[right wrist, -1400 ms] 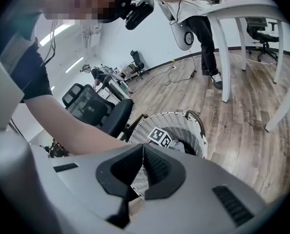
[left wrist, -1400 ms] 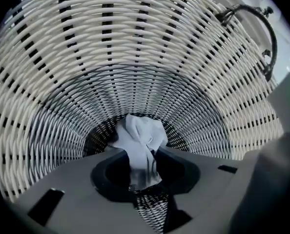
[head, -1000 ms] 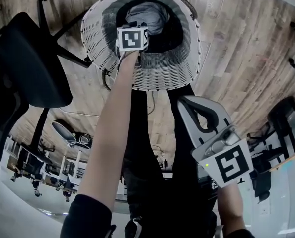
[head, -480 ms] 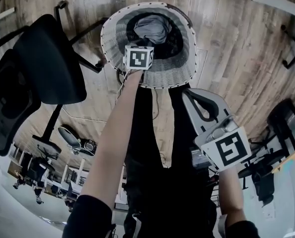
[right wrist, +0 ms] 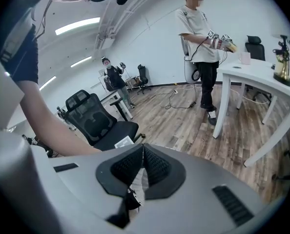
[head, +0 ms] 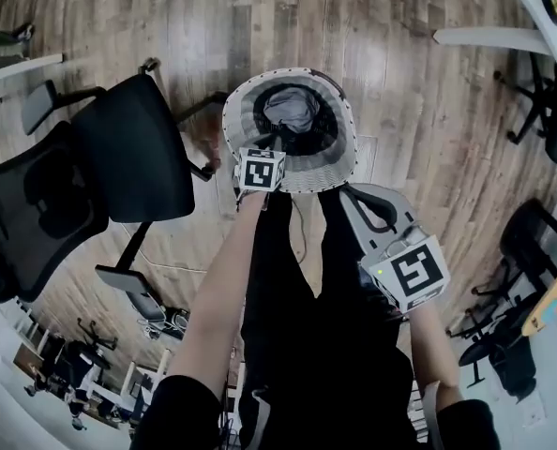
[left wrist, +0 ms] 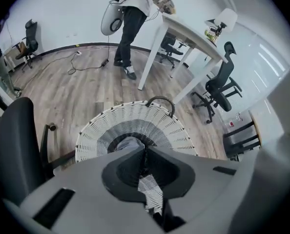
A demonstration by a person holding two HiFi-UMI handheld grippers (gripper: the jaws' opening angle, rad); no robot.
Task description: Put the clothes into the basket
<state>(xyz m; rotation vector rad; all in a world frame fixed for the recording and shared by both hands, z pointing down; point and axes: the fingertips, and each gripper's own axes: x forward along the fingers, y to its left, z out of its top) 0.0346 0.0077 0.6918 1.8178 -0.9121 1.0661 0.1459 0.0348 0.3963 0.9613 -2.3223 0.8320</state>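
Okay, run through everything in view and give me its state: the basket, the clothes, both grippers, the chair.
Basket: upright on the floor, open-topped, garment inside.
Grey garment: bunched at the basket's bottom, held by nothing.
Left gripper: above the basket, jaws have just been closing, now together, nothing between them.
Right gripper: jaws together, empty.
Black office chair: upright, seat empty.

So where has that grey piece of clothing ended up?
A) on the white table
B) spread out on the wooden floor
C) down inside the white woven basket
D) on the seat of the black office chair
C: the head view shows the grey garment lying at the bottom of the white woven basket, ringed on all sides by the basket's wall.
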